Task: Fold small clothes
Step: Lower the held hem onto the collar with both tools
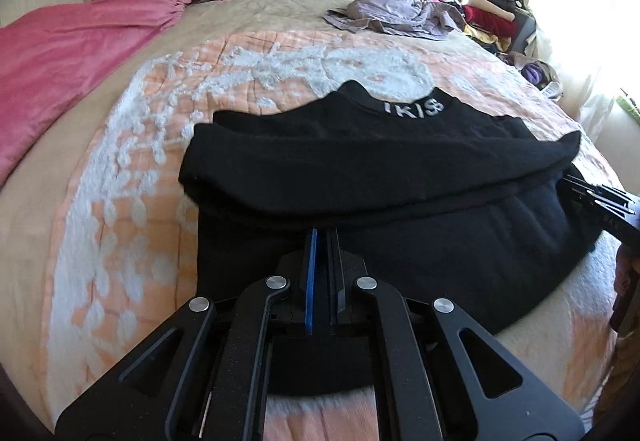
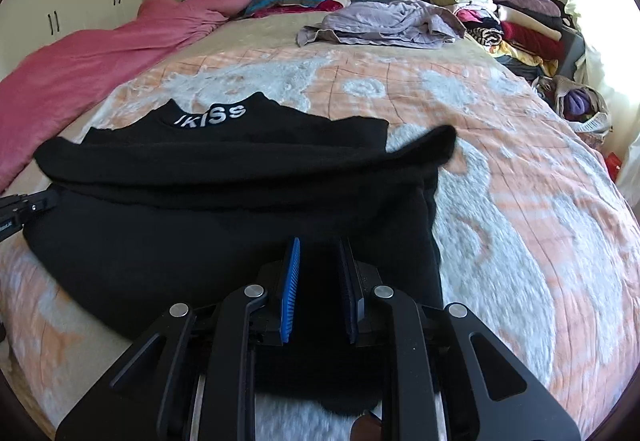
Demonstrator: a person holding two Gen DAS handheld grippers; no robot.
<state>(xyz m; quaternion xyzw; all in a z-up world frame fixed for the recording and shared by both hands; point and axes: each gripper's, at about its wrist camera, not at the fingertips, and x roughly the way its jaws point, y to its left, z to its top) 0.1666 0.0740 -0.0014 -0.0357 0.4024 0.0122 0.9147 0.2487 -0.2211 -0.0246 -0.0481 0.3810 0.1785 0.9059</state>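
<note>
A black sweater [image 1: 380, 161] [image 2: 200, 201] with white lettering on its collar [image 1: 412, 107] [image 2: 210, 117] lies flat on the bed, its sleeves folded across the chest. My left gripper [image 1: 323, 235] is shut, its tips down on the sweater's lower left part; I cannot see whether cloth is pinched. My right gripper [image 2: 320, 239] hangs over the lower right part with a narrow gap between its blue pads [image 2: 290, 281] and black cloth showing in that gap. Each gripper pokes in at the edge of the other view: the right gripper [image 1: 600, 197] and the left gripper [image 2: 24, 209].
The bed has an orange and white fuzzy spread [image 1: 280, 65] [image 2: 520, 201]. A pink blanket [image 1: 80, 29] lies along the left side, a lilac garment [image 2: 384, 23] at the far middle, and a pile of folded clothes [image 2: 512, 21] at the far right by the window.
</note>
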